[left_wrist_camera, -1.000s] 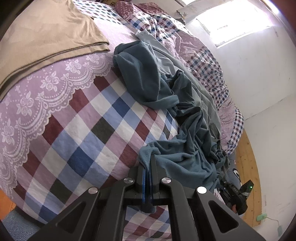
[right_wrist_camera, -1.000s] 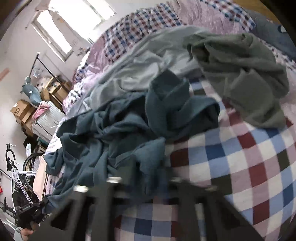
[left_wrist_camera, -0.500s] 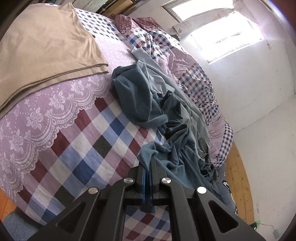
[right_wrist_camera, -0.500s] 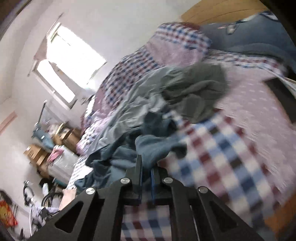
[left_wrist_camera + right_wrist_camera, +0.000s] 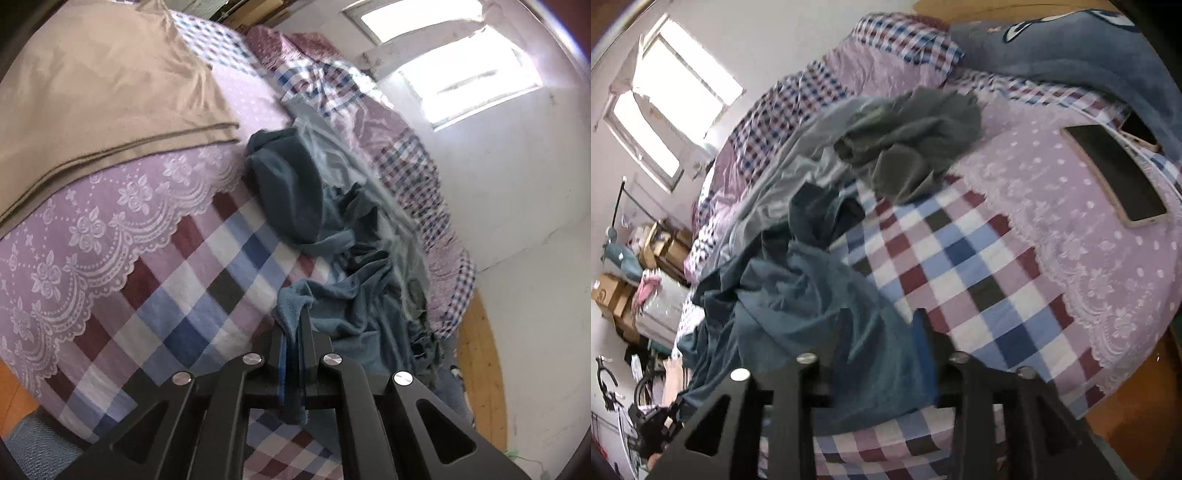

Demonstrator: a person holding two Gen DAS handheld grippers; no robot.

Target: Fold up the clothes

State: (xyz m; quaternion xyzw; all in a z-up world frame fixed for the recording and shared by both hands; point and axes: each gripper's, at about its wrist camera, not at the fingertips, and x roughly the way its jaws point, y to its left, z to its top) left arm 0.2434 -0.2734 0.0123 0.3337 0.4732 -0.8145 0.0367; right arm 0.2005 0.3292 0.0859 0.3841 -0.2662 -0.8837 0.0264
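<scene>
- Bed under a purple lace-and-check cover, filling most of both views.
- Tan cloth folded flat at 10 o'clock in the left view, well apart from the heap.
- Teal garment crumpled, running from centre toward 5 o'clock and spilling over the bed's edge; same garment heaped at 8 o'clock in the right view, tangled with a pale grey piece.
- Grey-green garment bunched at 12 o'clock, touching the pale piece.
- Phone lying at 2 o'clock.
- Left hand-held gripper clamped on a teal hem.
- Right hand-held gripper spread wide with teal fabric lying between the fingers.
- Risk: pulling now likely to drag the pale piece along, being entangled; a thin pinched hem may slip; hanging weight may draw the garment off the bed.
</scene>
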